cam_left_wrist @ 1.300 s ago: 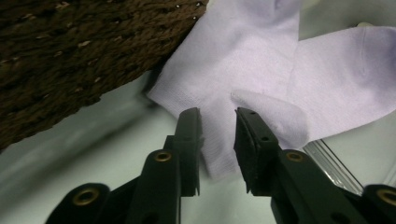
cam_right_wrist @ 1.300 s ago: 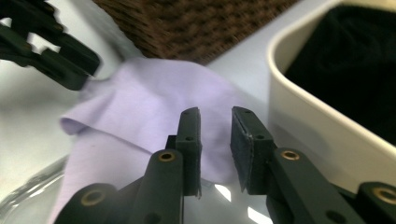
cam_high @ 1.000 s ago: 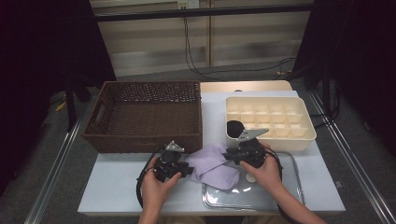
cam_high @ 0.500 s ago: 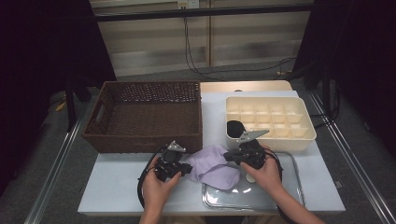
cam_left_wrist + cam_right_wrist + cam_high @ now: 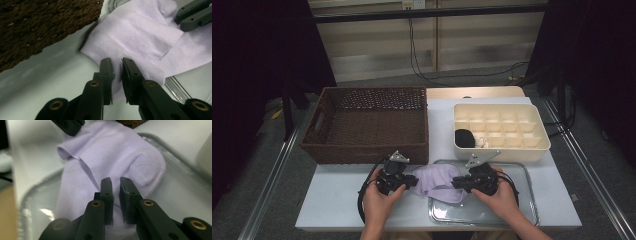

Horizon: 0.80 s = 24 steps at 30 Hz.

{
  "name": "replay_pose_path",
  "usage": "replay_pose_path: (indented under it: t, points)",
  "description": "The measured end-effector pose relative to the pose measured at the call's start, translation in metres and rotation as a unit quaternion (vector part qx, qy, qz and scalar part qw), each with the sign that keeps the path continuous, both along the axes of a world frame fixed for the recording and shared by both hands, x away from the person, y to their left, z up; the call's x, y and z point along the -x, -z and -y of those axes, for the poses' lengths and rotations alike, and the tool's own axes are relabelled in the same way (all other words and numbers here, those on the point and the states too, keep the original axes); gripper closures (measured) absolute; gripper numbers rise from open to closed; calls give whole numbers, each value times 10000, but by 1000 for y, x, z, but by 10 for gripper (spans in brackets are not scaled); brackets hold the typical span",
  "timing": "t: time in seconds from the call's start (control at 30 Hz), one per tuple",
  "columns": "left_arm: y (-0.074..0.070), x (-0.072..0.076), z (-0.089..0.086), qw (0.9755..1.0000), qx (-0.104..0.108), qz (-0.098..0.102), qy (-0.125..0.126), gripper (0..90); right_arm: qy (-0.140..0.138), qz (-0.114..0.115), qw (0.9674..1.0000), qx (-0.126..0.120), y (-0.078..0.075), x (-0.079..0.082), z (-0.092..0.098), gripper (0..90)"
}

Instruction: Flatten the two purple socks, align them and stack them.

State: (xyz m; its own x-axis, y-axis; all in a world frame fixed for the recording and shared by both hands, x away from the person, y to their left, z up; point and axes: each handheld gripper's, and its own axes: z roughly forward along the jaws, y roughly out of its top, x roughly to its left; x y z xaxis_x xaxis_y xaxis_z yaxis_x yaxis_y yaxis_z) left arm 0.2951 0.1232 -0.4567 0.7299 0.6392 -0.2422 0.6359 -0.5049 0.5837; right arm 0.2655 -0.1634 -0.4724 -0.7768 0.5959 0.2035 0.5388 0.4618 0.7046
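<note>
Clearly soft work: lilac cloth, folded, judged light, limp, non-fragile, a bit slippery on glossy tray; best taken at hem or fold edge, thin pinch.

Cloth lies lower centre of high view, half on white table, half over left rim of clear tray, just below wicker basket.

Left gripper: jaws nearly together, just reopened slightly, cloth edge between, narrow gap showing.

Right gripper: likewise nearly closed, reopened a touch, cloth between, grip loose at best.
</note>
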Motion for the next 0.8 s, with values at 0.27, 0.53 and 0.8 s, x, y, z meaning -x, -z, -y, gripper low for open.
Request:
replay_pose_path:
  t: [0.27, 0.53, 0.8]
  points:
    - [0, 0, 1, 10000, 58, -12, -16, 768, 124, 654, 9960, 589, -1, -15, -7, 887]
    - [2, 0, 0, 9999, 86, 45, -68, 726, 326, 648, 9964, 442, 0, -36, 0, 763]
    - [2, 2, 2, 10000, 64, 40, -29, 688, 364, 636, 9965, 402, -6, -19, 18, 727]
